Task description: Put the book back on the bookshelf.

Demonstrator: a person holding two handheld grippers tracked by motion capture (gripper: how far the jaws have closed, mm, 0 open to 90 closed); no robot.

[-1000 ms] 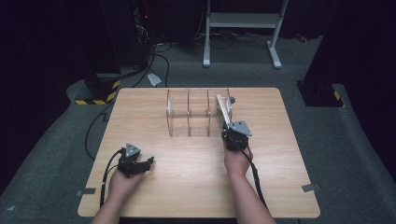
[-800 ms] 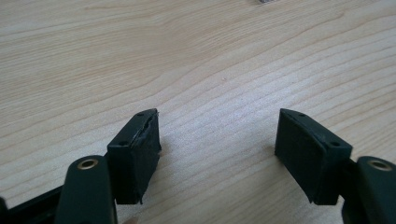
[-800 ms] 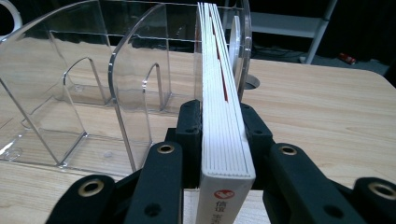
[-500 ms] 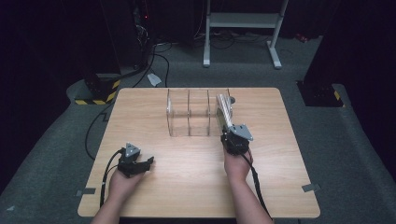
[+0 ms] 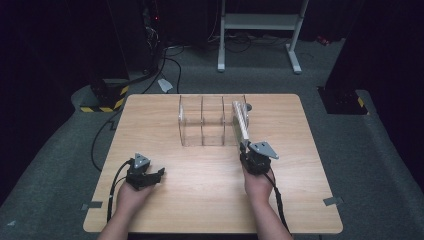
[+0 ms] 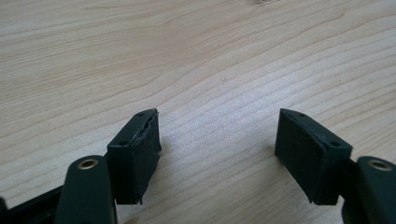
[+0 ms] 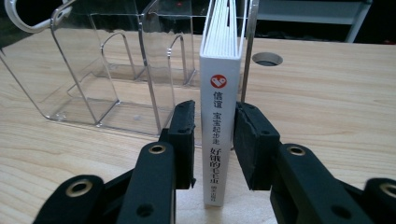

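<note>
I work in what looks like a lab or test room, dim all round. My pale wooden table (image 5: 210, 200) stands alone on grey carpet (image 5: 380, 165), with a round cable hole (image 5: 248, 106) near its far edge. Black cables (image 5: 170, 62) trail over the floor behind it, by a black box edged in yellow-and-black hazard tape (image 5: 102, 100). A white metal stand (image 5: 257, 30) sits farther back, and strips of grey tape (image 5: 333, 201) mark the carpet.

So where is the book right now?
The book stands upright between the right gripper jaws, at the right end of the clear rack.
</note>
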